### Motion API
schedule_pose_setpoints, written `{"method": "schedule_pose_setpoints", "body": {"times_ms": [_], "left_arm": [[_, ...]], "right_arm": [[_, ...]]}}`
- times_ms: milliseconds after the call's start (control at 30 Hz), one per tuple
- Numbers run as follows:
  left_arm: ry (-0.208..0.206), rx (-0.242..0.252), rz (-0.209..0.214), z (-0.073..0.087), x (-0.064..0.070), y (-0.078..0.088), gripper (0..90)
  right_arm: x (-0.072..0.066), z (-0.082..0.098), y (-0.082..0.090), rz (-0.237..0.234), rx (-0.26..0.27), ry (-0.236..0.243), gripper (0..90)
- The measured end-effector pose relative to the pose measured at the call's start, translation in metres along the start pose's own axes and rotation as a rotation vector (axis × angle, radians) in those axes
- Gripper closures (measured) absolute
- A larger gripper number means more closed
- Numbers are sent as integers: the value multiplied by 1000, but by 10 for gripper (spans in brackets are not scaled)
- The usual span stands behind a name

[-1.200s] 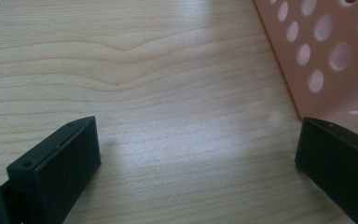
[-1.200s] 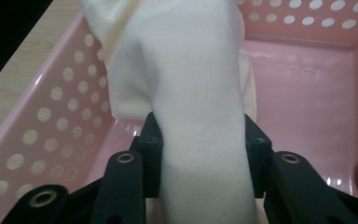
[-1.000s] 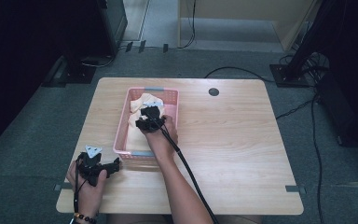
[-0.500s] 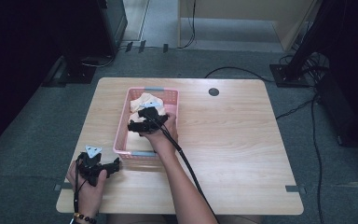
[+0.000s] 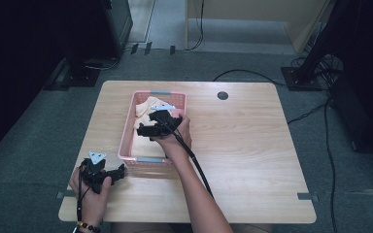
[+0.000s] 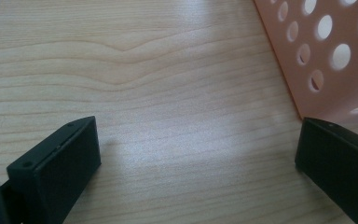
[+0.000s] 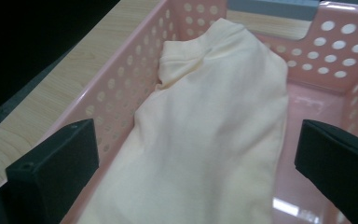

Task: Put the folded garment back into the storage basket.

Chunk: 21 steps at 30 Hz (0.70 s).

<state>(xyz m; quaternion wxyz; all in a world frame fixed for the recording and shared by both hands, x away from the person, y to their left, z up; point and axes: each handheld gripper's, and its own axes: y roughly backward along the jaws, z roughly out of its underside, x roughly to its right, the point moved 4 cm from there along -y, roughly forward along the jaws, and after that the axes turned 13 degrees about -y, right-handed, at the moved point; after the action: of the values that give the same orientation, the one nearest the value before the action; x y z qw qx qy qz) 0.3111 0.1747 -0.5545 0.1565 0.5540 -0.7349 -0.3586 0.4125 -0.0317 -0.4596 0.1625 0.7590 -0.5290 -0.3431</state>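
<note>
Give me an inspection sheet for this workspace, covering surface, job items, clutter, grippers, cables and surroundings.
Surface: light wooden table, one round dark grommet near the far edge.
Job's things: pink perforated plastic basket holding a pale yellow crumpled cloth.
Clutter: nothing seen.
Grippers: left gripper resting on the table beside the basket's near corner, jaws wide apart around nothing; right gripper over the basket, jaws wide apart above the cloth.
Cables: black cable trailing along the right forearm; black floor cables beyond the table.
Surroundings: grey carpet floor, dark equipment stands at left and right.
</note>
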Motion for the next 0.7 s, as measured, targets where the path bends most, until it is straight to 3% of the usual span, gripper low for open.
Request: {"method": "schedule_pose_setpoints", "body": {"times_ms": [333,700], "left_arm": [[-2,0,0,0,0,0,0],[0,0,-1,0,0,0,0]], "right_arm": [[28,-7,25,21,37,2,0],[63,-5,38,68,43,-4,0]]}}
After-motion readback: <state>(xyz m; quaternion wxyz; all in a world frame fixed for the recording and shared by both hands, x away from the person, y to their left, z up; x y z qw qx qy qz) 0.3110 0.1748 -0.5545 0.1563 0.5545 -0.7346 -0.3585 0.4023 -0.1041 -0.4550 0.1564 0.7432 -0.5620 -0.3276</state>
